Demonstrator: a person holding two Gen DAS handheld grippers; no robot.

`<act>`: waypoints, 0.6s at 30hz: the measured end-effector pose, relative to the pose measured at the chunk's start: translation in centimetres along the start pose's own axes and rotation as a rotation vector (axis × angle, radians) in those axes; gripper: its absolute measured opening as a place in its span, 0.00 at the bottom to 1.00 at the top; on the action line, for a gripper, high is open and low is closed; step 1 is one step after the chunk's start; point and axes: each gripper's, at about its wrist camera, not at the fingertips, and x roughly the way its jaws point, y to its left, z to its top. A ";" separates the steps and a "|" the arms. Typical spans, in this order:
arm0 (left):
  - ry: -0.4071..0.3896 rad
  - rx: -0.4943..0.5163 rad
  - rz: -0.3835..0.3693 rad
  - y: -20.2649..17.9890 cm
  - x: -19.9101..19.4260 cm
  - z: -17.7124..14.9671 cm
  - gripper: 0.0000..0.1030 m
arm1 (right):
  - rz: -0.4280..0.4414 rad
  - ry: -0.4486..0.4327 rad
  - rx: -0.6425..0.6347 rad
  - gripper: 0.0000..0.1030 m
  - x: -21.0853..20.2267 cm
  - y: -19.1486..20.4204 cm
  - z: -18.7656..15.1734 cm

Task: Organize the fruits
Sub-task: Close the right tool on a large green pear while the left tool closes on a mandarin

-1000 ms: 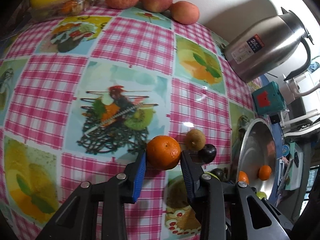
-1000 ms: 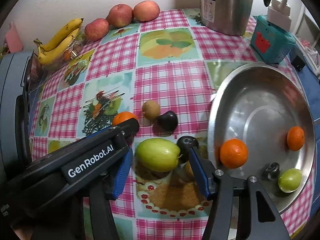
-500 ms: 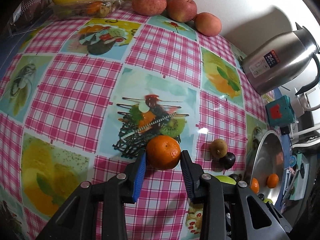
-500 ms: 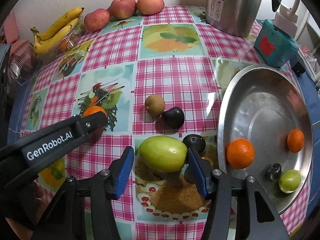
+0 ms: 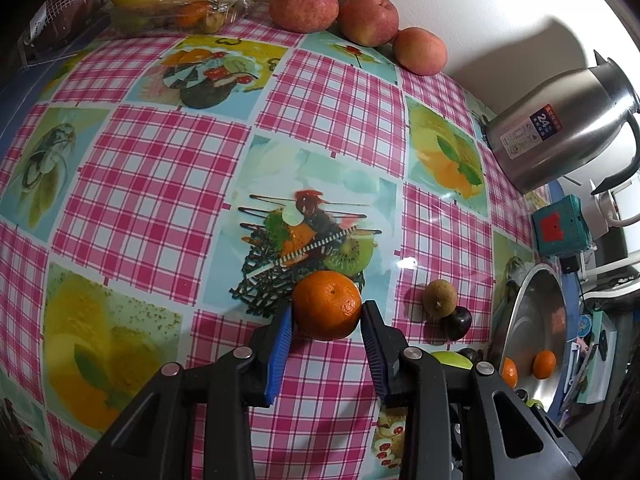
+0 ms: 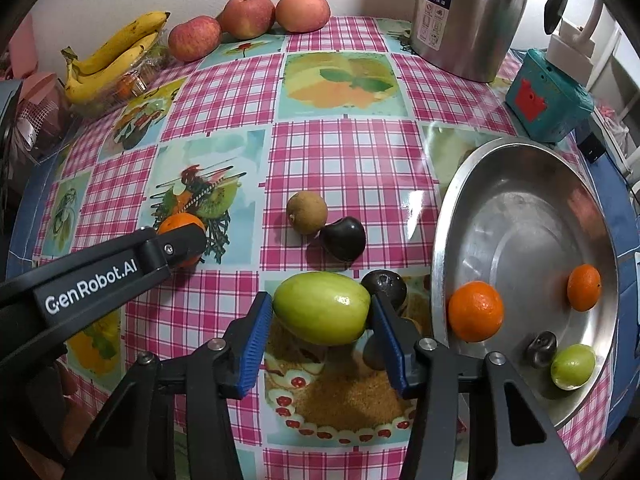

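Since the fruits are to be gathered, a wide steel basin (image 6: 520, 216) is set at the right edge of the checked tablecloth (image 6: 348, 160), where it is already loaded with two oranges, a small green fruit and a dark one. A steel jug (image 6: 468, 20) is stood at the back, out of the working area, and apples (image 6: 248, 14) and bananas (image 6: 116, 52) are lined up along the wall.

Each gripper is closed on one fruit, presumably so that both can be carried to the basin together. The right gripper (image 6: 322, 316) is clamped on the green mango (image 6: 322, 308), just left of the basin rim; its blue pads are pressed on the two ends, so the long axis is laid crosswise between the fingers, pointing left and right. Whether it is lifted clear of the cloth cannot be told.

The left gripper (image 5: 327, 314) is clamped on a loose orange (image 5: 327, 306), farther left over the printed fruit picture; being round, it has no long axis, and its stem dimple is turned upward. A kiwi (image 6: 307, 212) and a dark plum (image 6: 344, 238), touching, are left between them.
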 end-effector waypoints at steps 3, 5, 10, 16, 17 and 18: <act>0.000 0.000 -0.001 0.0 0.0 0.0 0.36 | 0.016 0.003 0.010 0.51 -0.1 -0.2 -0.1; 0.002 0.000 -0.001 -0.1 0.0 0.0 0.36 | 0.052 0.011 0.029 0.51 -0.1 -0.4 -0.1; -0.004 -0.006 -0.005 0.0 -0.2 0.2 0.36 | 0.076 0.014 0.047 0.51 -0.1 -0.4 -0.1; -0.029 -0.010 -0.014 0.1 -1.2 0.6 0.36 | 0.152 0.009 0.088 0.50 -0.6 -0.7 0.0; -0.035 -0.010 -0.016 0.1 -1.5 0.7 0.36 | 0.164 0.003 0.096 0.50 -0.9 -0.8 0.0; -0.042 -0.009 -0.019 0.0 -1.8 0.7 0.36 | 0.175 -0.004 0.103 0.50 -1.1 -0.9 0.2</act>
